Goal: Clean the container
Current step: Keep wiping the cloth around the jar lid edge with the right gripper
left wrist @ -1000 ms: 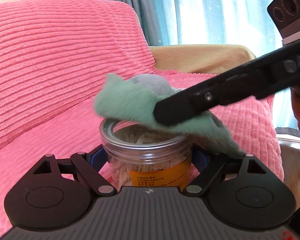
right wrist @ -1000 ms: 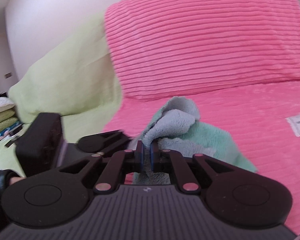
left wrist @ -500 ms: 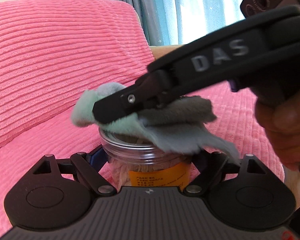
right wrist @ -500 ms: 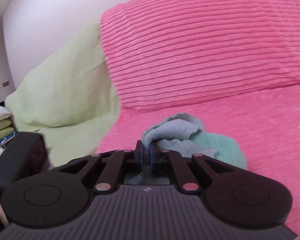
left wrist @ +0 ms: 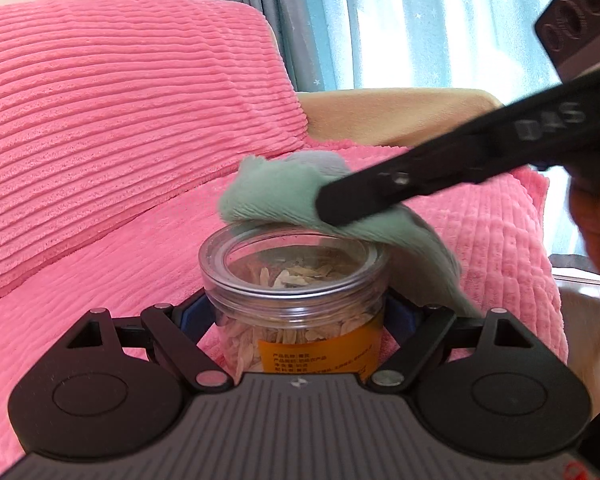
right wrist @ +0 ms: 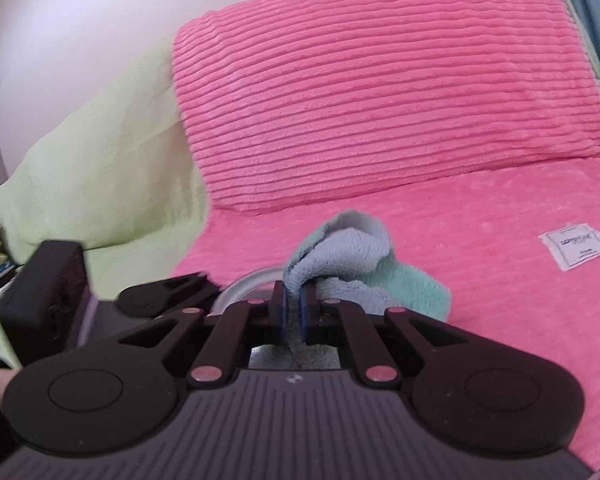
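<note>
The left claw (left wrist: 298,316) grips the clear jar (left wrist: 296,292) upright above the pink sofa (left wrist: 120,264) — its lid half uncovered since half a second ago. The right claw (right wrist: 293,312), pinched on the green-grey cloth (left wrist: 276,196), has pulled back to the far rim — blurred, fingertips hidden.

Left gripper (left wrist: 296,316) jaws clamped wide, right gripper (right wrist: 294,308) jaws pinched nearly together, angled downward
</note>
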### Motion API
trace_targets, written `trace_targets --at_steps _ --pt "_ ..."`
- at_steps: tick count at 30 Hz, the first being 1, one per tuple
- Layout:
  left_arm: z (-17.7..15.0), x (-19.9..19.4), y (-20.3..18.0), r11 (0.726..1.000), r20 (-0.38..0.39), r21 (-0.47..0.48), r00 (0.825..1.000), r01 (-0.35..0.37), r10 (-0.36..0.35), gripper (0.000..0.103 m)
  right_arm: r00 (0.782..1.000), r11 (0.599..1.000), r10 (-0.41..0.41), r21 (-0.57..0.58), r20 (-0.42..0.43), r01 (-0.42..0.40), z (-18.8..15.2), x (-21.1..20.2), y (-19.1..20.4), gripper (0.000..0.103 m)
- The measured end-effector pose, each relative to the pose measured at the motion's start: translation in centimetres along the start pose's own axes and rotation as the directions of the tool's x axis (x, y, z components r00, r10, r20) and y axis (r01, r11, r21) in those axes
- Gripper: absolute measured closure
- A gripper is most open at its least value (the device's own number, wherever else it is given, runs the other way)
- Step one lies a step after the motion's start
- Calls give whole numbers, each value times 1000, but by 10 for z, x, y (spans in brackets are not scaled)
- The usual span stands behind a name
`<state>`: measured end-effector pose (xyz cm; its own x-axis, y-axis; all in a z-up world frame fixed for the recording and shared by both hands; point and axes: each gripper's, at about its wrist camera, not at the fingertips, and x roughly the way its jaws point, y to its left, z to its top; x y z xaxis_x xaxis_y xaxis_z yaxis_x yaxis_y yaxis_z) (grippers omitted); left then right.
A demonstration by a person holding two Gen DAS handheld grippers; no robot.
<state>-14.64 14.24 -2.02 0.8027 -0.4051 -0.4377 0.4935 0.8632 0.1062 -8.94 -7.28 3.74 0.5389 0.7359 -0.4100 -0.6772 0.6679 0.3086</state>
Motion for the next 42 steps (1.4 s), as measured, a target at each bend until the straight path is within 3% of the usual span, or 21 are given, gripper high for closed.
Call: trace_targets --at_steps 8,22,31,36,42 --pt "4 5 6 1000 -3 -3 1000 -1 1 18 995 995 97 16 1 -97 -1 15 12 98" --pt "3 4 6 1000 0 2 1000 1 -1 18 998 1000 13 13 55 -14 13 52 6 99" --pt "3 2 4 1000 2 12 1000 3 -3 18 997 998 -64 10 43 63 11 31 -9 99" --pt "3 1 4 1000 1 16 1000 3 -3 18 999 999 -51 -1 16 51 7 12 -6 99" --pt "3 1 5 1000 1 9 1000 2 -2 18 999 999 42 -8 -4 -42 3 7 8 98"
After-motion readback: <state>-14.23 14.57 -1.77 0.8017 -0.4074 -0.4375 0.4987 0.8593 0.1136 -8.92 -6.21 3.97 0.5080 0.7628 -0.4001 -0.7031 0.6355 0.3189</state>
